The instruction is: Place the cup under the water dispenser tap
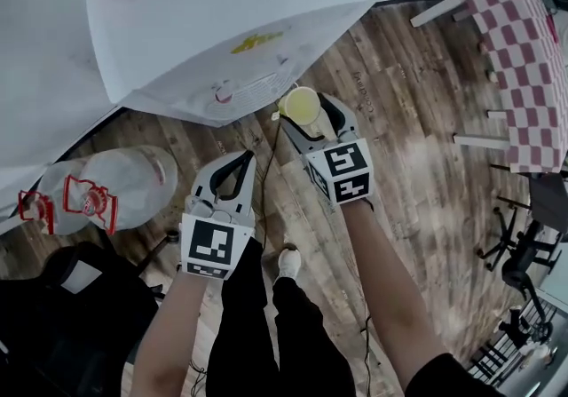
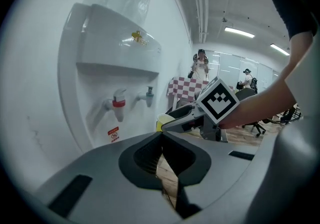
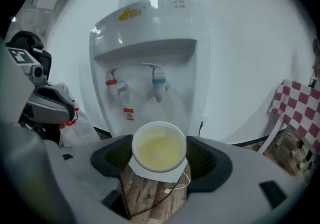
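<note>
Holding the cup [image 3: 159,147] clamped upright in our right gripper [image 1: 306,117], just short of the water dispenser [image 3: 150,32], left gripper [image 1: 232,175] closed on nothing, we should stay level and centre the rim under the blue tap [image 3: 158,81].

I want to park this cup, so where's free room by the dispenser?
The alcove under the red tap and blue tap is bare. Floor between dispenser and checked table is open. Crowded left: bottle, left gripper.
</note>
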